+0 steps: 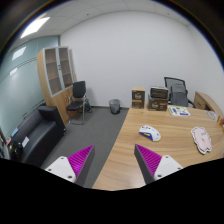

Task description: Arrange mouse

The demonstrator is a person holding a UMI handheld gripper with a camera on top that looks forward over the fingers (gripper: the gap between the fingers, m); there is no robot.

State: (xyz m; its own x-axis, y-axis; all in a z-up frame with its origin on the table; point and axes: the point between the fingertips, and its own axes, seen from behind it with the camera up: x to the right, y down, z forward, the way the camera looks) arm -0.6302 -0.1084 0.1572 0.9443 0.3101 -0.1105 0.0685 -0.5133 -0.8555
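Observation:
A white and blue mouse [150, 132] lies on the wooden table [135, 170], ahead of my gripper [113, 160] and a little to the right of the right finger. The two fingers with purple pads [82, 157] stand wide apart with nothing between them. The left finger hangs over the grey floor beside the table's edge; the right finger is over the table top.
A white patterned object [203, 139] lies on the table further right. Boxes [158, 98] and papers [180, 111] sit at the table's far end. Office chairs [78, 98], a wooden cabinet [56, 75], a black sofa [35, 135] and a bin [115, 106] stand on the grey floor.

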